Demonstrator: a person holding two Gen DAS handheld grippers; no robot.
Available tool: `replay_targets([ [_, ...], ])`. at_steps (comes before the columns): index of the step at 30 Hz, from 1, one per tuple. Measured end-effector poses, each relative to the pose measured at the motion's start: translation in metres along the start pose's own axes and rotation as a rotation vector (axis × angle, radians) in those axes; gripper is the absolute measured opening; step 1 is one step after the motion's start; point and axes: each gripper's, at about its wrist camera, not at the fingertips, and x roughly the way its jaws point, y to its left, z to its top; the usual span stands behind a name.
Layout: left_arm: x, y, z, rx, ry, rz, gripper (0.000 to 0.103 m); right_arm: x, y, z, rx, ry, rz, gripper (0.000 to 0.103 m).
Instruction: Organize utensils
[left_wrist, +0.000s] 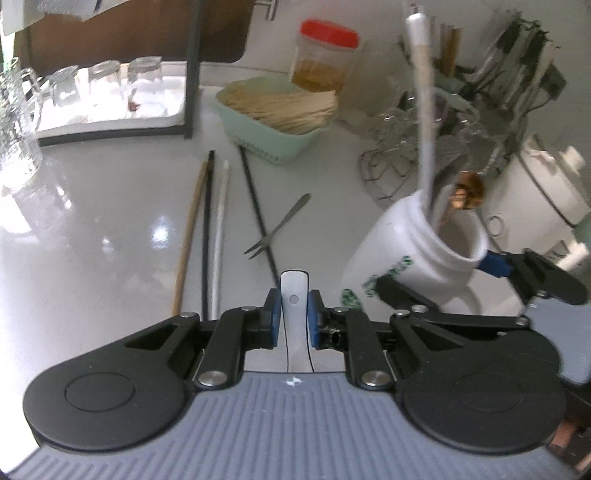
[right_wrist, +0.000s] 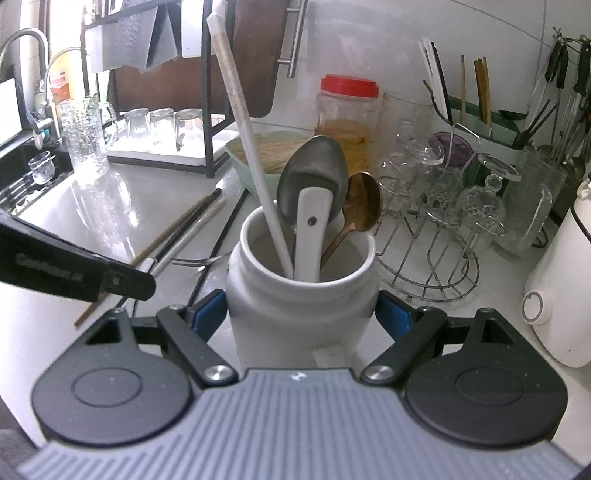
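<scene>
Two views, differing in content. White worktop (left_wrist: 92, 229) across both, with glass rack and red-lidded jar (right_wrist: 347, 110) along upper right. Only in right wrist view: sink and tap at far left, plus contents of white jar (right_wrist: 301, 291) at centre — grey metal spoon (right_wrist: 314, 173), white ceramic spoon (right_wrist: 310, 236), copper spoon (right_wrist: 360, 206), long white chopstick (right_wrist: 247, 147). Right gripper (right_wrist: 301, 314) clenched on jar, blue pads against its sides. Only in left wrist view: left gripper (left_wrist: 294, 310) low at centre, closed on flat white handle (left_wrist: 294, 291); jar tilted at right. Loose on worktop at centre: four chopsticks (left_wrist: 207, 236) and small fork (left_wrist: 277, 227), near green basket (left_wrist: 273, 118).
</scene>
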Motion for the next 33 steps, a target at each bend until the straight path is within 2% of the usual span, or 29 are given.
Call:
replay_targets([
  [3,-0.010,0.000,-0.001,0.025,-0.018,-0.059,0.017,0.000,0.003,0.001,-0.006,0.001,0.007,0.089],
  [9,-0.024,0.000,0.000,0.044,-0.052,-0.123,0.017,0.000,0.006,0.001,-0.014,0.002,0.023,0.089],
  [11,-0.027,0.000,0.001,0.050,-0.063,-0.137,0.006,0.000,0.006,0.001,-0.013,0.003,0.023,0.089],
  [15,-0.031,0.001,0.005,0.062,-0.087,-0.174,0.005,0.000,0.007,0.001,-0.011,0.000,0.023,0.089],
  [18,-0.023,-0.001,0.006,0.075,-0.081,-0.166,0.000,0.000,0.007,0.002,-0.013,0.004,0.021,0.089],
  [24,-0.012,-0.002,0.005,0.071,-0.067,-0.156,0.000,0.000,0.007,0.002,-0.022,0.010,0.023,0.089],
  [29,0.000,0.011,0.003,0.020,-0.041,-0.138,0.000,0.000,0.007,0.003,-0.026,0.014,0.026,0.089],
  [33,0.015,0.025,0.004,-0.015,0.010,-0.156,0.001,-0.001,0.006,0.002,-0.029,0.013,0.032,0.089],
])
